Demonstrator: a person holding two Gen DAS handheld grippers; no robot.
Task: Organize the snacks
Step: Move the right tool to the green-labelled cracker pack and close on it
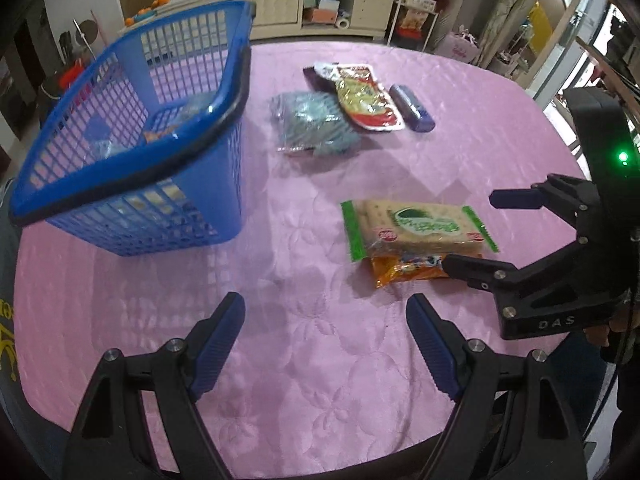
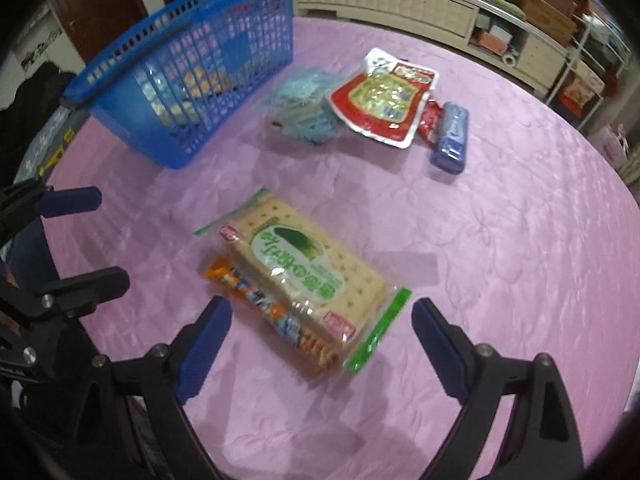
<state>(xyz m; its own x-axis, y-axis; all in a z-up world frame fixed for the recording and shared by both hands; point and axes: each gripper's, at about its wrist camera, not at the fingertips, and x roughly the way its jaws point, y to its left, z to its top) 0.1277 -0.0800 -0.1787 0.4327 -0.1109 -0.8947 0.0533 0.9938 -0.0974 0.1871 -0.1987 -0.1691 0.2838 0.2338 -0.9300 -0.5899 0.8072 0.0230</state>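
Both my jaws stand wide with nothing between them: left gripper over bare pink tablecloth, right gripper just short of the cracker pack, mid-frame. Only the right view shows the orange packet running along under it, and a red wrapper beside the purple box. The blue basket sits upper left.

You can't read what lies inside the blue plastic lattice basket through its mesh, the orange foil snack packet is mostly buried under the green-edged clear cracker pack, whose label blurs.
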